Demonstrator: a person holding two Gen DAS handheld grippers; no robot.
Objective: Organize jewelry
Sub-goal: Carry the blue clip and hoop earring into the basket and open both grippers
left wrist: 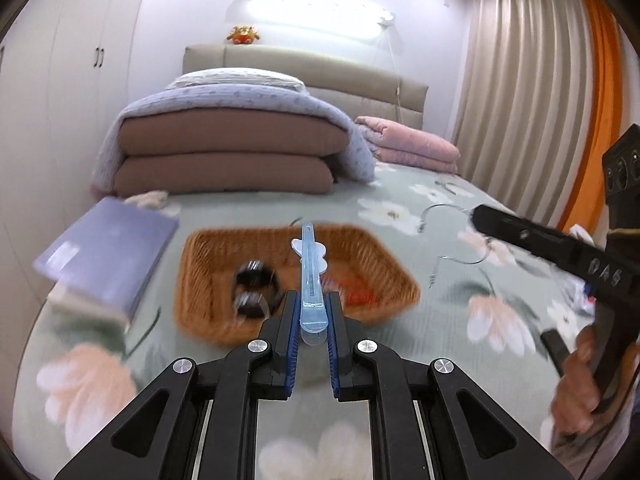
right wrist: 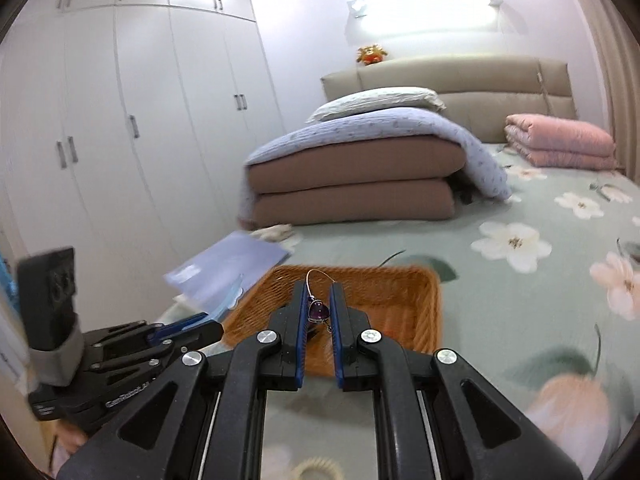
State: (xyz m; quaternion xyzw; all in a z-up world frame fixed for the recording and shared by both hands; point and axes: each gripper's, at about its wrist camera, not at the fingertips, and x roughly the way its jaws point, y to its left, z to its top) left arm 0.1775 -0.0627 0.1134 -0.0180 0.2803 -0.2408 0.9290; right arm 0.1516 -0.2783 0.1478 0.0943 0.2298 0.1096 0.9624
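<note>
we pinch the blue hair clip (left wrist: 311, 276) in the left hand-held gripper (left wrist: 312, 312), long axis pointing up-frame over the wicker basket (left wrist: 208, 248); the right hand-held gripper (right wrist: 319, 312) pinches a purple pendant (right wrist: 318, 312) above the basket too.

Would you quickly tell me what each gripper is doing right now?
Left gripper: shut on a blue hair clip.
Right gripper: shut on a purple-stone pendant.
</note>
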